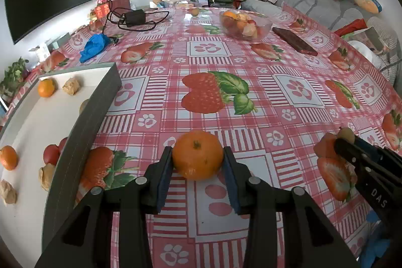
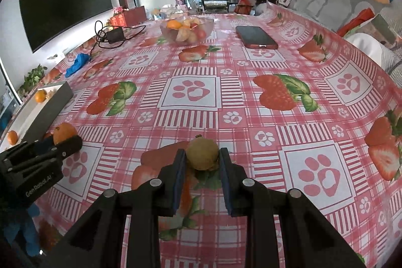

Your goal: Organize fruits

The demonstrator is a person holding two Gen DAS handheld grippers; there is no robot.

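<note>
A living room with a dark wall screen (image 2: 65,1) on the left and a grey sofa (image 1: 324,6) on the right frames a long table under a pink checked cloth (image 1: 251,82) printed with strawberries and paws. The middle of the cloth lies bare between the grey-walled tray (image 1: 85,122) along the left edge and the far glass bowl (image 1: 245,23) of mixed fruit, with a red phone (image 2: 256,37) beside the bowl. The left gripper (image 1: 198,157) has its jaws closed on a tangerine (image 1: 198,158), which sits between the blue pads just right of the tray wall. The right gripper (image 2: 202,156), near the front edge, clamps a small brownish-green fruit (image 2: 203,154) between its pads.
</note>
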